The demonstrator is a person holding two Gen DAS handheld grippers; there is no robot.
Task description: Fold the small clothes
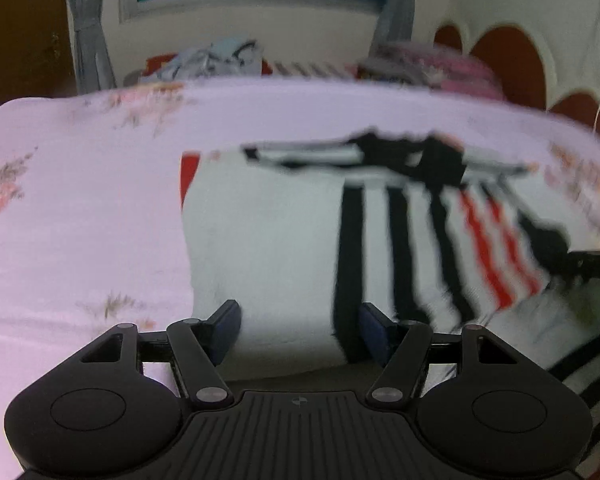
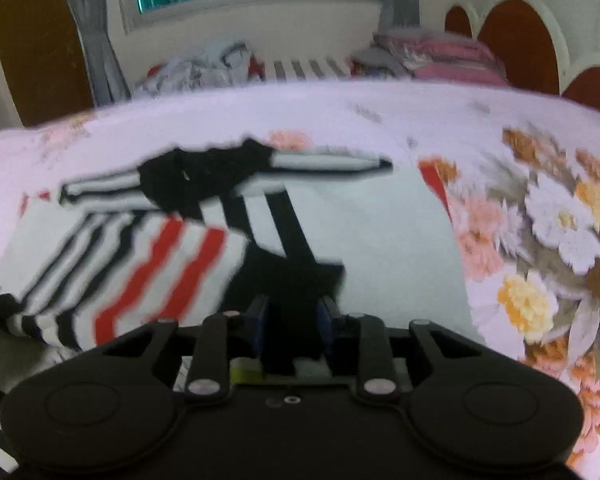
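Left wrist view: our left tongs [image 1: 300,330] stand wide with nothing between them, over the white striped garment [image 1: 268,240] spread on the floral bed [image 1: 80,200]. Right wrist view: our right tongs [image 2: 294,326] are narrow, pinching the garment's black fold [image 2: 288,280] at six o'clock.

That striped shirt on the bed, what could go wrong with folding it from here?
The right gripper pinches only a black corner of the striped shirt, so the cloth could slip free. The left gripper stands open, holding nothing, so its side may sag and fold crooked. The folded-over sleeve already lies askew and could bunch.
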